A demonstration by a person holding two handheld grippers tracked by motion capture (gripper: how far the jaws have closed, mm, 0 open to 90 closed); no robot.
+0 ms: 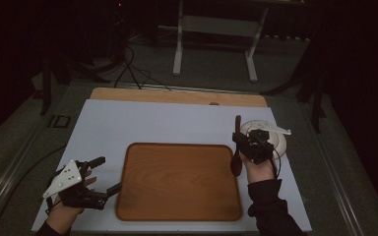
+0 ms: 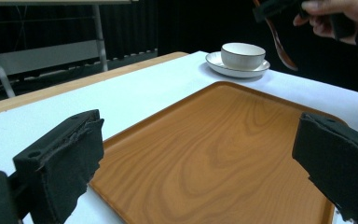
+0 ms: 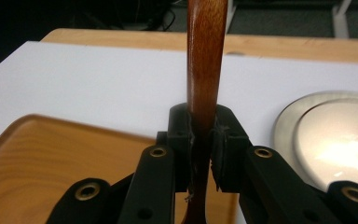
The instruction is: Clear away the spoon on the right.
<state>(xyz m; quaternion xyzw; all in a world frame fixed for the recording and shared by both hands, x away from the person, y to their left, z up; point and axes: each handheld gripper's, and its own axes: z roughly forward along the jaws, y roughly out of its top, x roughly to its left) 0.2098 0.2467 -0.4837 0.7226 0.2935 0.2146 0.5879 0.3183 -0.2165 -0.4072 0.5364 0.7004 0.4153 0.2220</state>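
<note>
Taking the one wooden tray (image 1: 178, 182) as landmark: left of it, the left gripper (image 1: 94, 179) hovers over the white worktop (image 1: 142, 120), its fingers (image 2: 60, 165) wide apart and empty. Just past the tray's right edge, the right gripper (image 1: 249, 142) has its fingers (image 3: 182, 135) clamped on the handle of the single dark wooden spoon (image 1: 236, 147). The spoon's long axis runs away from the person, bowl end nearest them. Right of the tray sit one bowl (image 2: 243, 55) on one plate (image 2: 219, 64), nearer the right hand.
</note>
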